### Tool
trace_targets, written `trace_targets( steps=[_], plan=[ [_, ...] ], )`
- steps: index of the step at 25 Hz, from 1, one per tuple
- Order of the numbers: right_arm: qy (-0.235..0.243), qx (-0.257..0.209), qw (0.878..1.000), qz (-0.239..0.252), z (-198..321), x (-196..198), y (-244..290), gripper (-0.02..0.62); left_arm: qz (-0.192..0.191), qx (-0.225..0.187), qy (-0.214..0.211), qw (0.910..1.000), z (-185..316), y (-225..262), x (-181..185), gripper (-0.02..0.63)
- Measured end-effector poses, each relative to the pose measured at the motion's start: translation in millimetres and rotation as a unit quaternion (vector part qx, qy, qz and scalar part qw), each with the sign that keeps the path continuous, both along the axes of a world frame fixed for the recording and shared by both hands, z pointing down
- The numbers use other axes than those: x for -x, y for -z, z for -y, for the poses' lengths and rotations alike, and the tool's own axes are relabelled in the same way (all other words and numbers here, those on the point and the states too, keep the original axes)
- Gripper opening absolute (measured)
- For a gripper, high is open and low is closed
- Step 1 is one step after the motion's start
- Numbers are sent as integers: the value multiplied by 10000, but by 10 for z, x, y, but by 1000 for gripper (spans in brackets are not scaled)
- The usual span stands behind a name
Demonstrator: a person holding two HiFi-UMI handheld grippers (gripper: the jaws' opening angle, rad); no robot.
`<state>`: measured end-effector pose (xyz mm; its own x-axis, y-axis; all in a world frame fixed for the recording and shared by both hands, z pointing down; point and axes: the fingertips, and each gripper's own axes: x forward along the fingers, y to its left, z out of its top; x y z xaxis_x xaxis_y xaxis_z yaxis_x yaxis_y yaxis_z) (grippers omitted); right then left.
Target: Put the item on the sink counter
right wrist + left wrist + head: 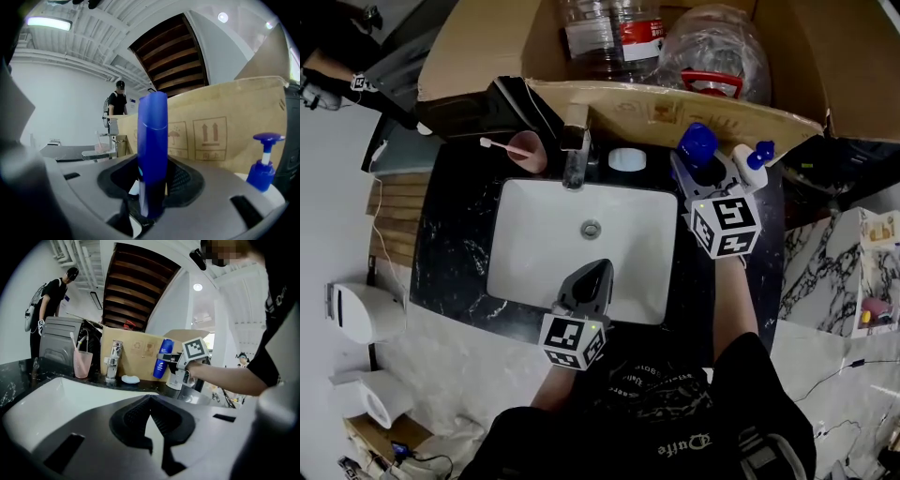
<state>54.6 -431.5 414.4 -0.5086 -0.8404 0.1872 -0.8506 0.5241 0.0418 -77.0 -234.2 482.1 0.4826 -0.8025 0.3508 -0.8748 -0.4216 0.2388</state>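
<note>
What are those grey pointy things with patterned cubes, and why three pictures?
They are grippers: tongs a person holds, one per hand. One picture looks down from the person's head camera; the others come from a camera on each gripper. Below is a white sink basin in a black stone counter, with a metal tap, a pink cup, a white soap bar and a white pump bottle with blue top. The right gripper clamps a tall blue bottle. The left gripper is shut, empty, above the basin.
</note>
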Motion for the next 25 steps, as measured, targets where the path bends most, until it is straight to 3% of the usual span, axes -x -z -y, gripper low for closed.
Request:
trace_targets(
  steps=[13,25],
  plan=[
    [132,457,9988,-70,227,2,-563,158,135,306,79,9994,104,-194,14,5],
    [442,282,9986,-122,244,25,-588,160,168,418,60,9990,152,-271,-14,5]
  ],
)
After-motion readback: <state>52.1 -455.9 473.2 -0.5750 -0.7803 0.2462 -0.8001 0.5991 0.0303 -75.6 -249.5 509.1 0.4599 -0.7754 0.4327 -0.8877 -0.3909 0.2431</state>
